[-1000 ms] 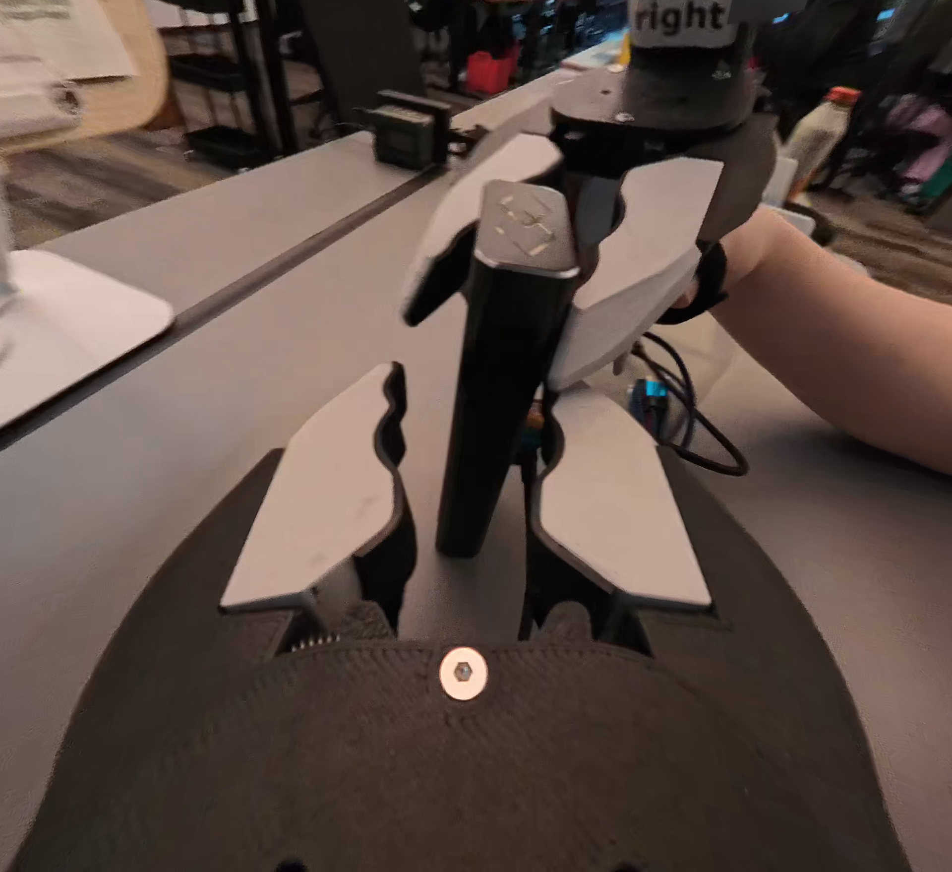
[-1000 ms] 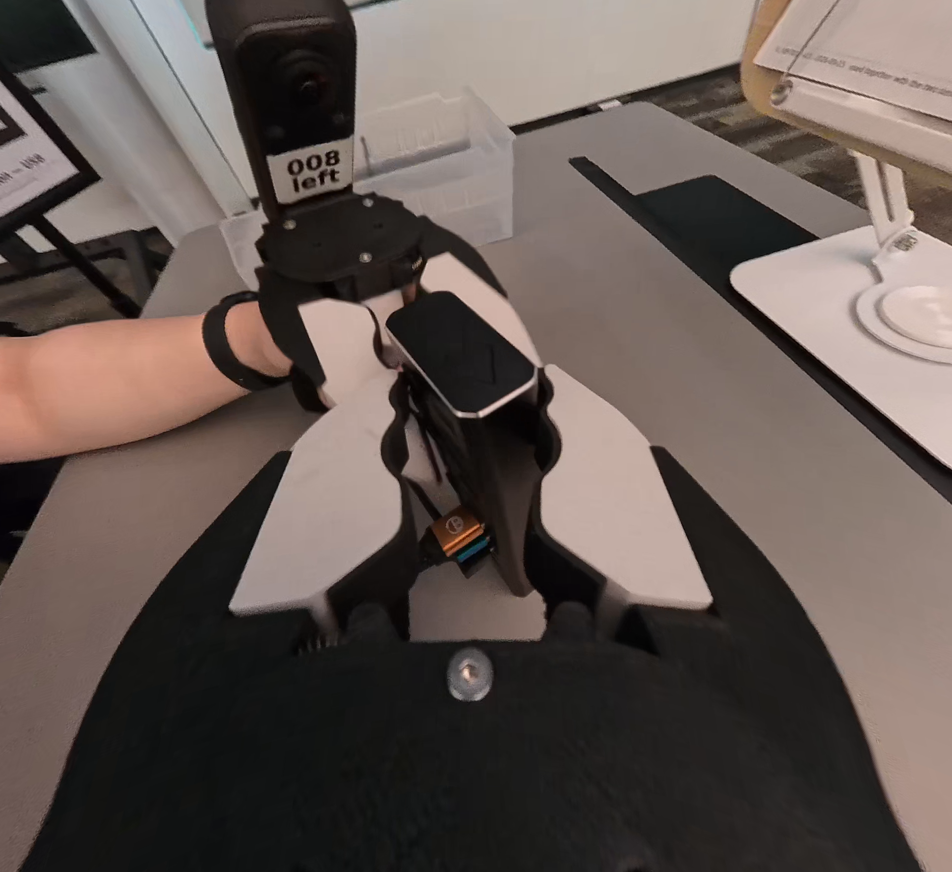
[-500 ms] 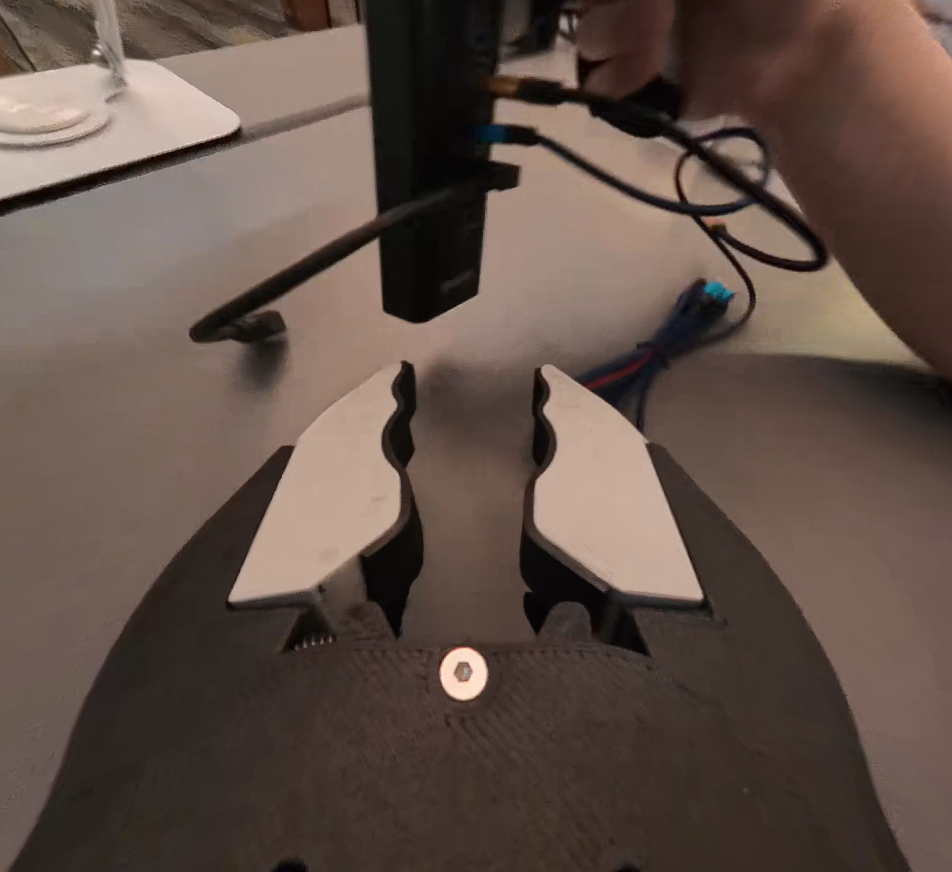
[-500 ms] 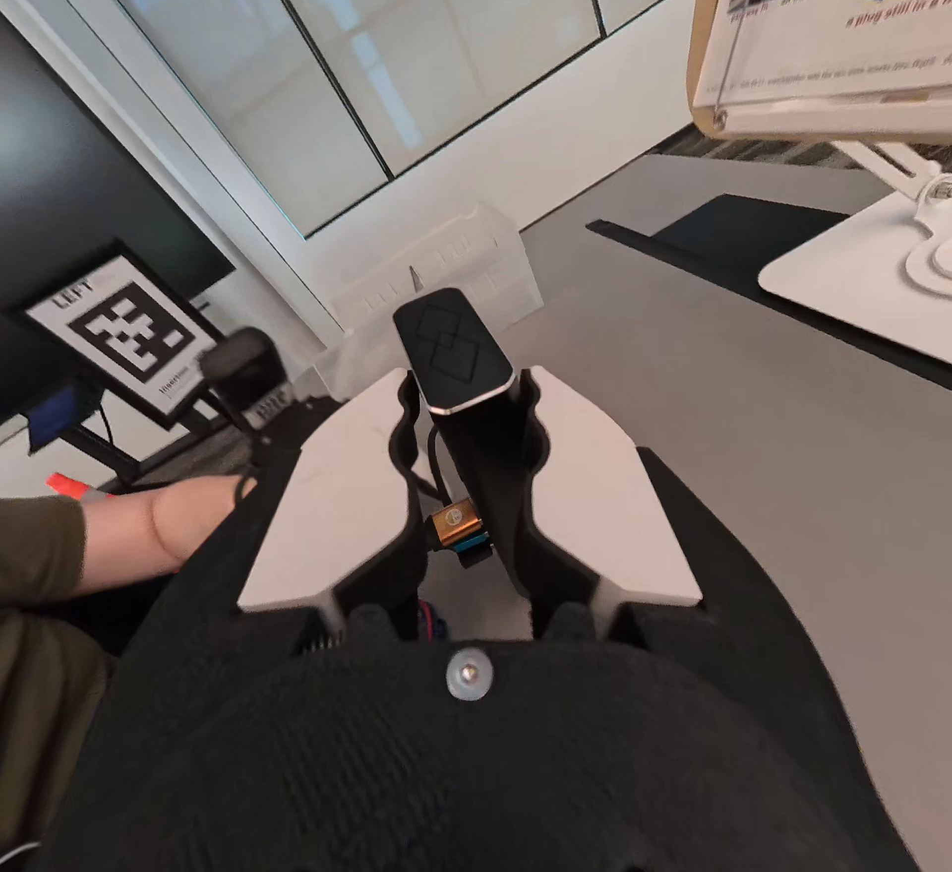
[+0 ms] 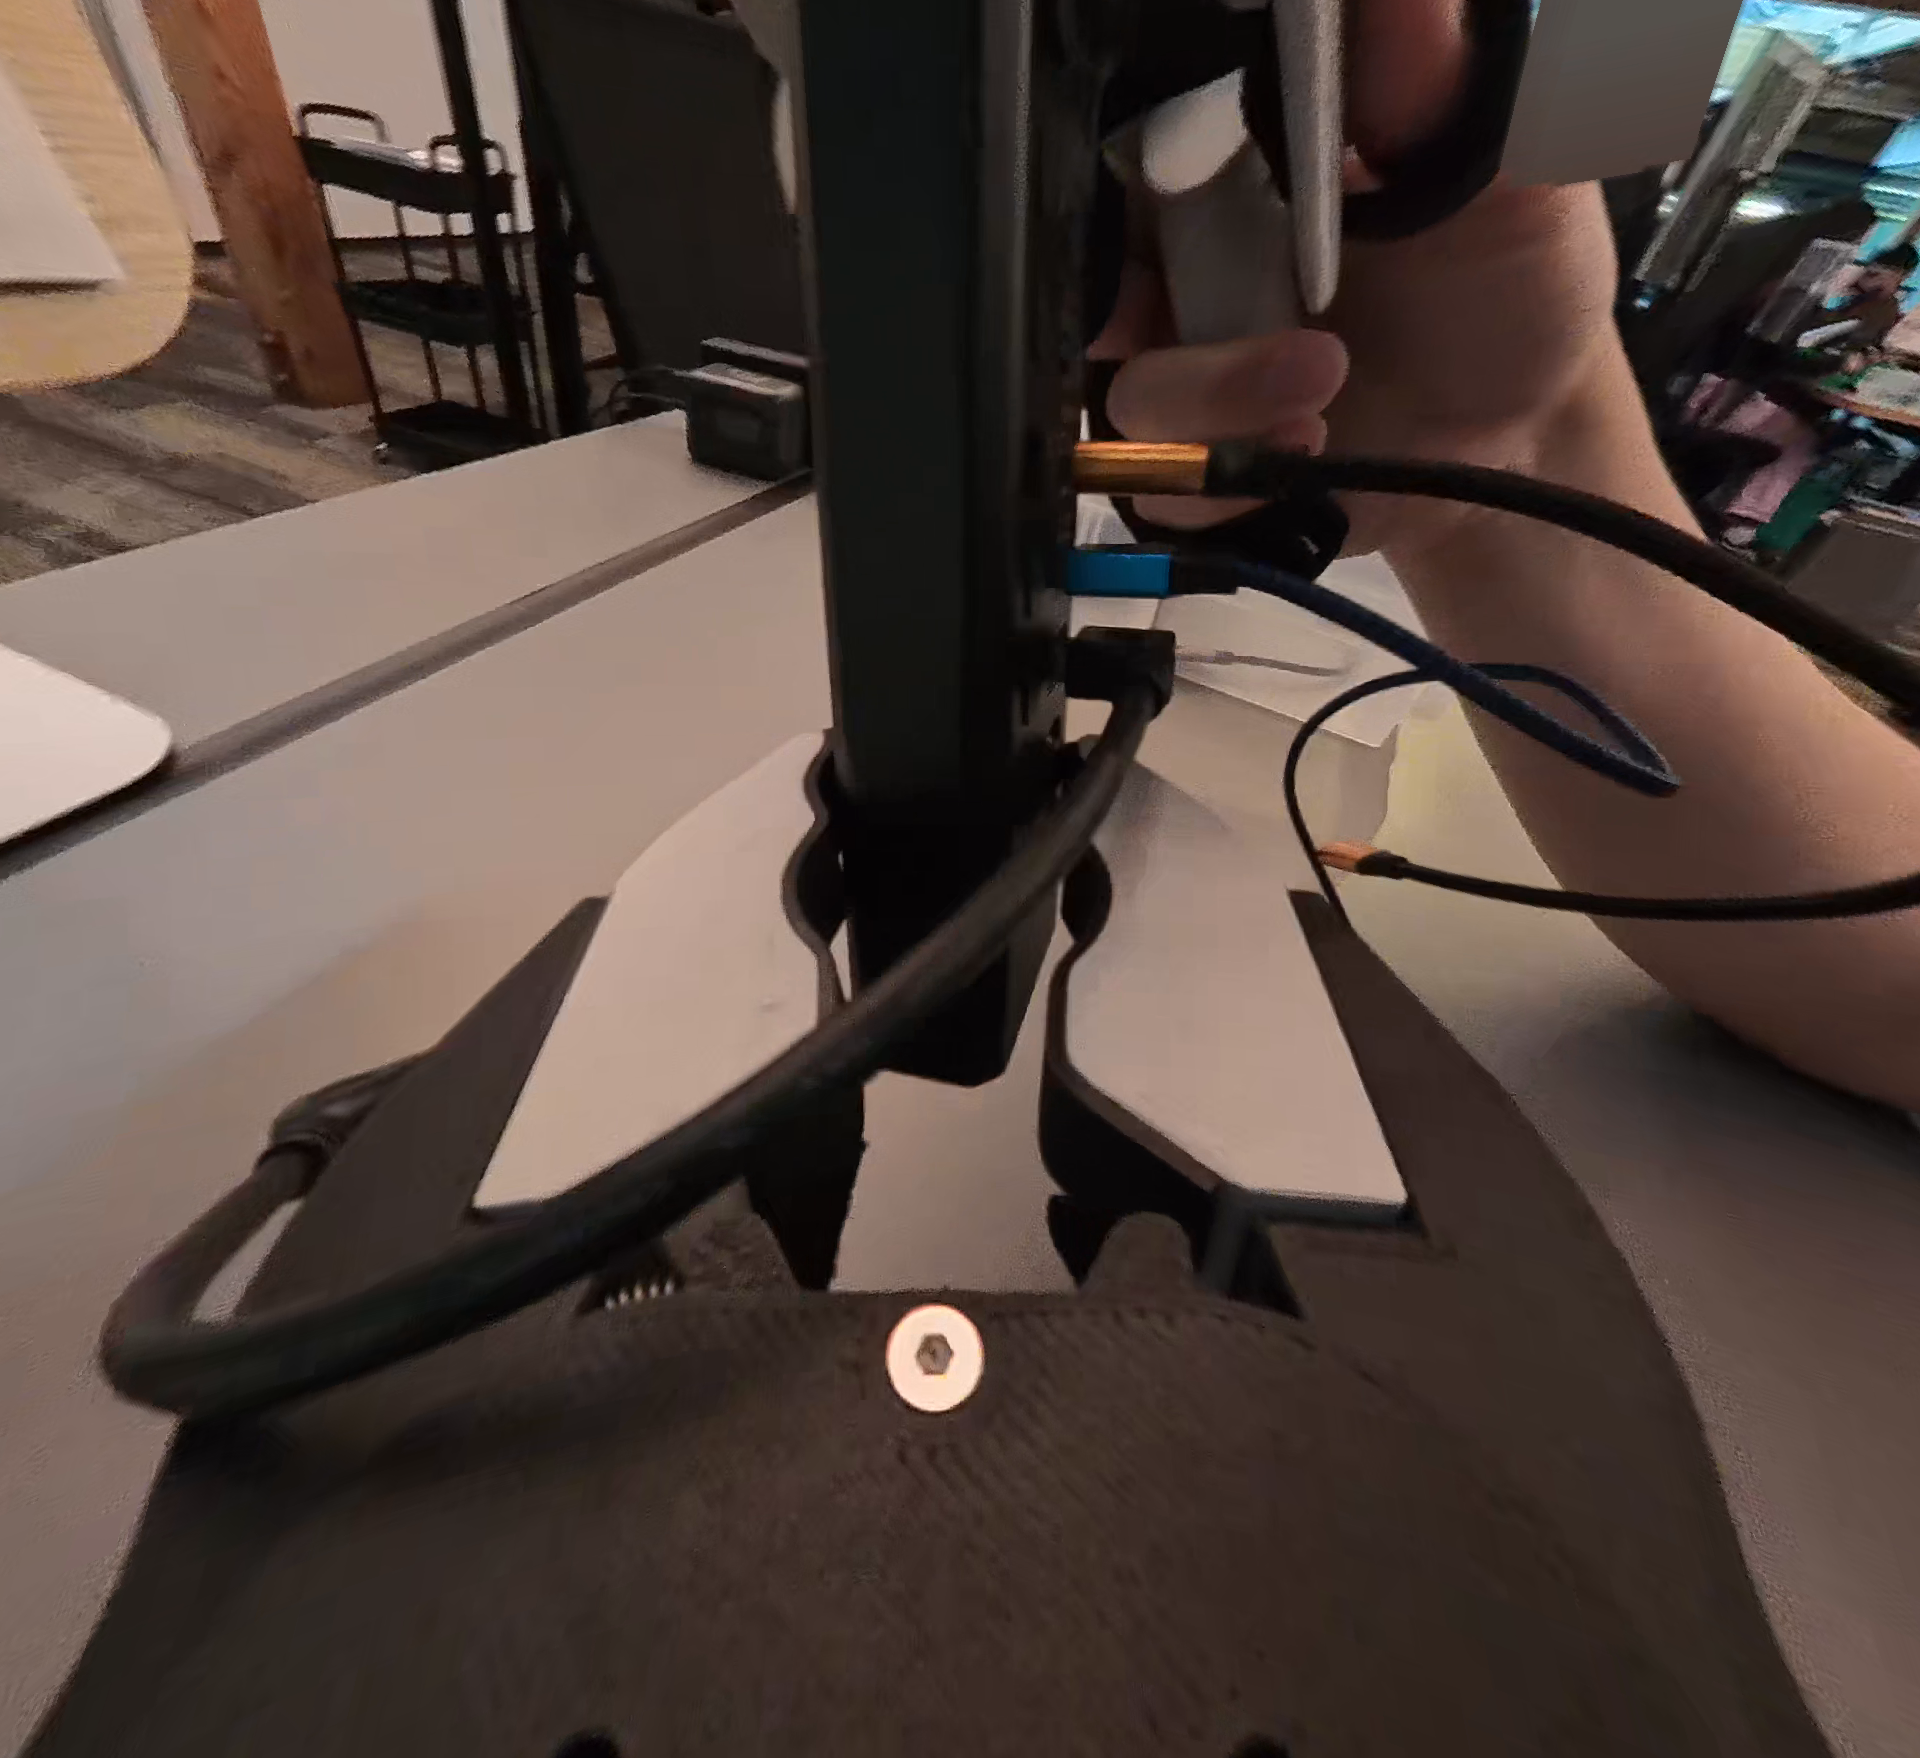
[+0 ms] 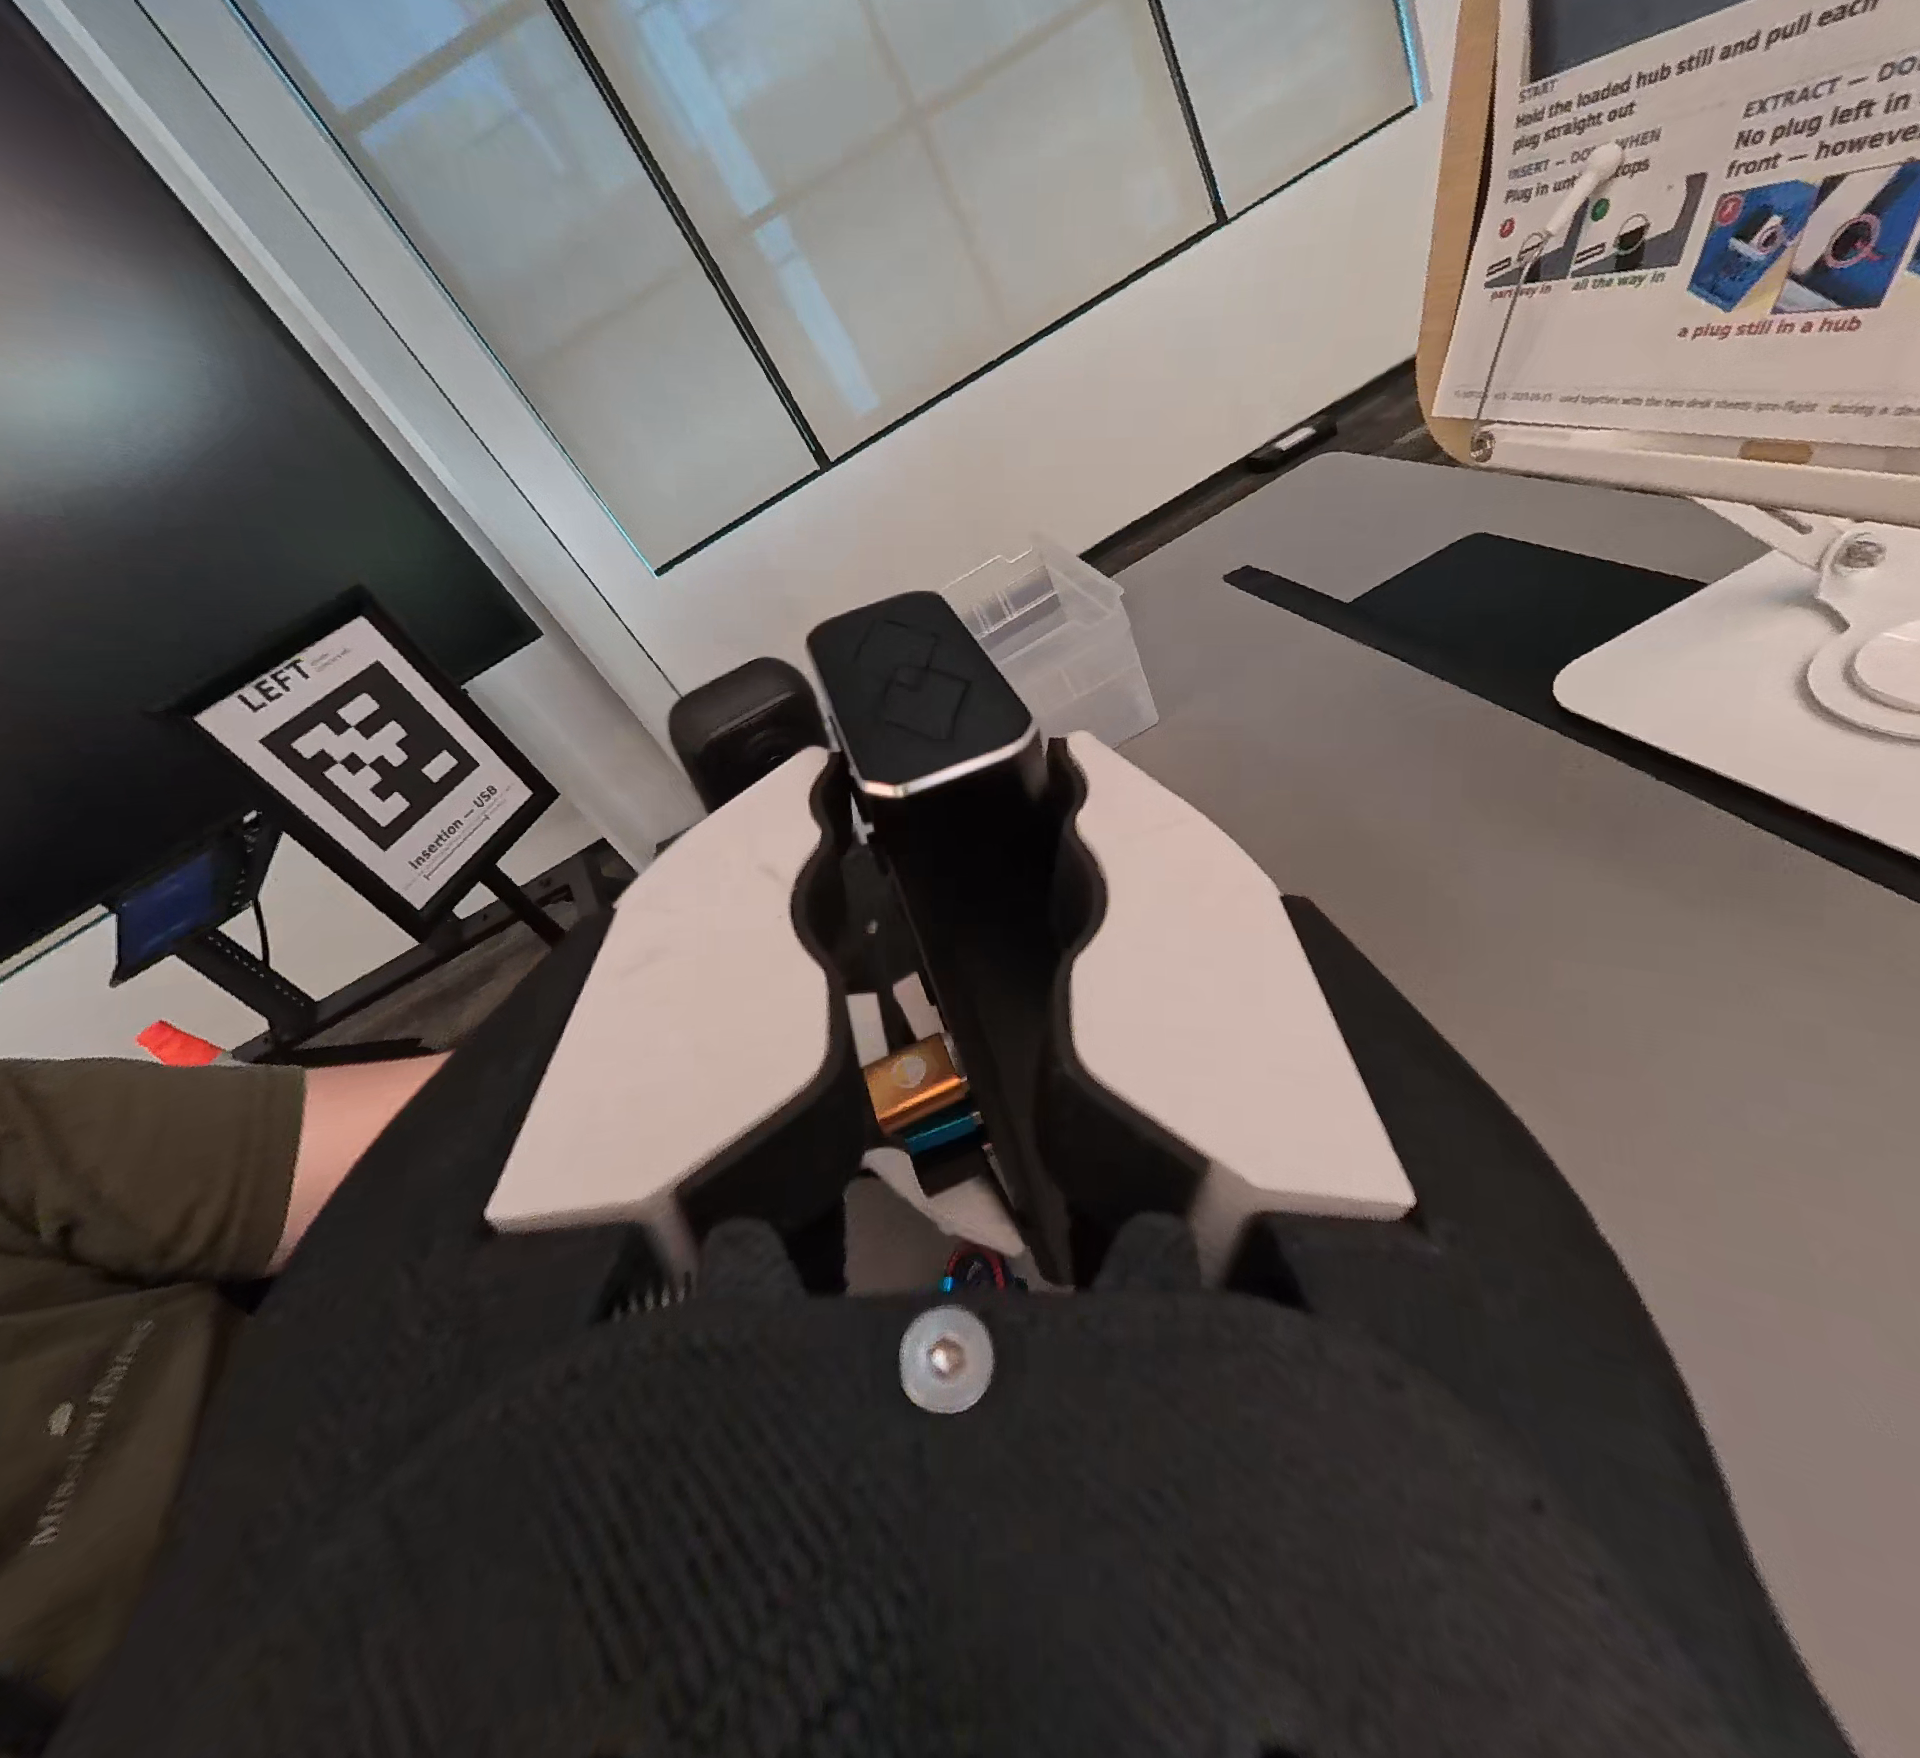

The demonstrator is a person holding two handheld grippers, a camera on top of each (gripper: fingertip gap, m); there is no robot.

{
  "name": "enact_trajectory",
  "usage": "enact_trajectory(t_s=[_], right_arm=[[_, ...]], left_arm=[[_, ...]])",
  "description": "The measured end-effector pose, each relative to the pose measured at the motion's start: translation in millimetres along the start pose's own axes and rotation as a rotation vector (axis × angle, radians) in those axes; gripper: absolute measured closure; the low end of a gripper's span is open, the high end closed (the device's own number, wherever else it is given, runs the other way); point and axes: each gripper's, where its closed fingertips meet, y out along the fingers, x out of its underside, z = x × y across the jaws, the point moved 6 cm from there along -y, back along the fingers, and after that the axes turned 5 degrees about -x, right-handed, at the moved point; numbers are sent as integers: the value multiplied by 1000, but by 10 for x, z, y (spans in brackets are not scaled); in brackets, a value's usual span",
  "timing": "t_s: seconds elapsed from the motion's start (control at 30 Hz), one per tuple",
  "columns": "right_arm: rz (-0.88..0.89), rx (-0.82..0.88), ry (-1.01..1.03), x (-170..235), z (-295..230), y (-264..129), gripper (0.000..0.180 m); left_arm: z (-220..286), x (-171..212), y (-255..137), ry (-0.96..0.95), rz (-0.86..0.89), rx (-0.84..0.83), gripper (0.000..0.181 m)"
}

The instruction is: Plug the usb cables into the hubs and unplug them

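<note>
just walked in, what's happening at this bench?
A person is working a black USB hub with two handheld grippers. The right gripper is shut on the hub near its top end and holds it upright over the grey table. The left gripper brackets the hub's bottom end; whether it is clamped cannot be told. Three plugs sit in the hub's side: a gold plug, a blue plug and a black plug. No plug is being pulled yet.

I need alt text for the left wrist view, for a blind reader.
The left gripper closes around the bottom of an upright black USB hub. Gold, blue and black plugs sit in its side.
</note>
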Motion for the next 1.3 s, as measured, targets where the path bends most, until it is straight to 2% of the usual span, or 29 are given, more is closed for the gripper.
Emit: enact_trajectory(t_s=[0.17,0.23,0.3,0.37,0.4,0.57,0.63,0.77,0.87,0.97,1.07,1.17,1.3], right_arm=[[41,-14,22,-77,14,-136,147],[22,-5,10,-66,23,-168,148],[12,-23,24,-41,19,-146,148],[-13,-23,10,-13,10,-87,149],[-26,-20,-1,-2,2,-60,148],[39,-24,-98,-127,-196,-10,140],[77,58,-209,-233,-336,-40,114],[154,346,-478,-456,-695,-231,124],[178,501,-605,-458,-1019,-188,132],[141,533,-647,-314,-1181,66,134],[95,523,-670,-150,-1074,337,152],[22,558,-596,-64,-844,559,145],[-5,638,-600,-14,-682,736,146]], left_arm=[[-19,-53,136,22,39,95,143],[-18,-11,188,-5,5,167,142],[-11,58,240,-38,-45,240,131],[46,94,246,-58,-49,326,151],[46,100,245,-51,-57,319,151],[48,-110,133,30,38,200,151],[60,-224,77,38,90,167,151],[-49,-448,-83,100,160,-38,151],[-157,-584,-236,121,222,-202,152],[-252,-651,-370,120,292,-346,152],[-326,-671,-456,105,329,-429,152],[-387,-665,-498,93,331,-470,152],[-431,-669,-546,120,341,-508,152]])
